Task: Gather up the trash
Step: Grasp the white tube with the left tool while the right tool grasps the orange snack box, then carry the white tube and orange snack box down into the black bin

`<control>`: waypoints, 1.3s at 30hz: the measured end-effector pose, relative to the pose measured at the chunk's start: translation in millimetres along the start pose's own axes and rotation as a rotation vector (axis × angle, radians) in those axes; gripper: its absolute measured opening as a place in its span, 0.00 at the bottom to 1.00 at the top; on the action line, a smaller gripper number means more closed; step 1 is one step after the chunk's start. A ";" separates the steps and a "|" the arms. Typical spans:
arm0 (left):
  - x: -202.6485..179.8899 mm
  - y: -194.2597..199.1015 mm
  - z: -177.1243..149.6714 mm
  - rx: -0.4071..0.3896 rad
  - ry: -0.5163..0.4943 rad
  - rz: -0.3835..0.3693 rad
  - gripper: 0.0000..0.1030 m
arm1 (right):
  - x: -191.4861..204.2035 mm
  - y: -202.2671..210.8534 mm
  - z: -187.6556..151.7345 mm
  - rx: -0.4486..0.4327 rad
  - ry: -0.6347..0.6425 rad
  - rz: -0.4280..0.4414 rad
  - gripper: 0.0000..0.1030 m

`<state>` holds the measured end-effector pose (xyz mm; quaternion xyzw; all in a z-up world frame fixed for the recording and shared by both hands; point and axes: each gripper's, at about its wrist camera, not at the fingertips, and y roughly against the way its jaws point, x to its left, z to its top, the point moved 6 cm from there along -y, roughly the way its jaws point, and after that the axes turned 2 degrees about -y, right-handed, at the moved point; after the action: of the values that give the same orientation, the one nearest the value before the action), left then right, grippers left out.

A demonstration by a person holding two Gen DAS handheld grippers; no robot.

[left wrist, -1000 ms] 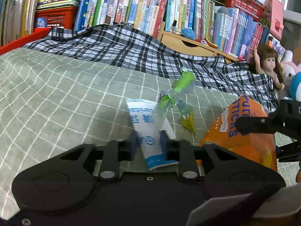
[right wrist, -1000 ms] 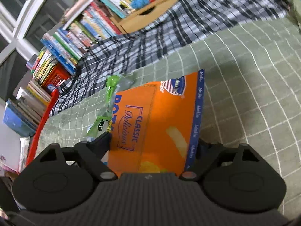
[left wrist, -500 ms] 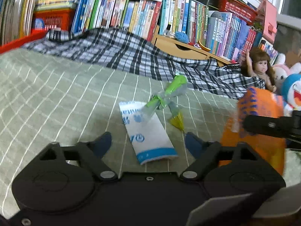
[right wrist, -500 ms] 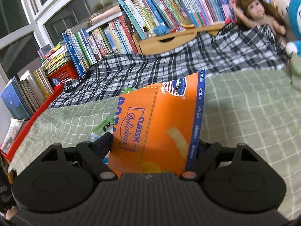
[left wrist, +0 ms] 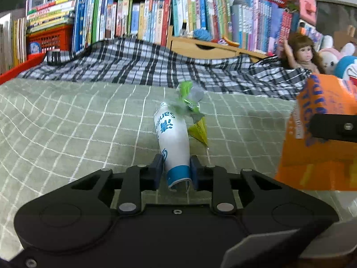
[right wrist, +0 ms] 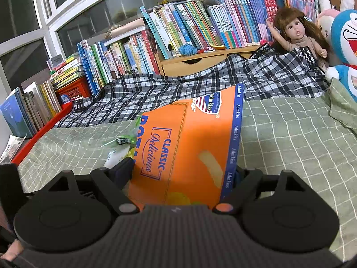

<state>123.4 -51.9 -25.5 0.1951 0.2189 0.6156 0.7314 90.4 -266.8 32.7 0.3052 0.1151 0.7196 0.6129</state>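
A white and blue wrapper lies on the green checked bedspread, curled between the pads of my left gripper. The jaws are closing and press on its near end. A crumpled green and clear wrapper rests on its far end, with a yellow scrap beside it. My right gripper is shut on an orange snack box, held tilted above the bedspread. The box and one right finger show at the right of the left wrist view.
A black and white plaid blanket lies across the far side of the bed. Behind it stand rows of books, a red crate and a wooden drawer box. A doll and plush toys sit at the right.
My left jaws opened wide around the white wrapper, then closed on it again, and it now curls between the pads. The right gripper rolled toward level and rose with the orange box.
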 end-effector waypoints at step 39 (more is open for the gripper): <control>-2.3 189.4 -67.8 -0.018 -0.067 -0.135 0.24 | 42.3 84.5 -93.6 0.014 0.047 0.135 0.82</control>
<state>-69.4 -21.7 23.6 0.1940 0.2014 0.5600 0.7799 -35.2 -225.7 17.2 0.2995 0.1137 0.7656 0.5579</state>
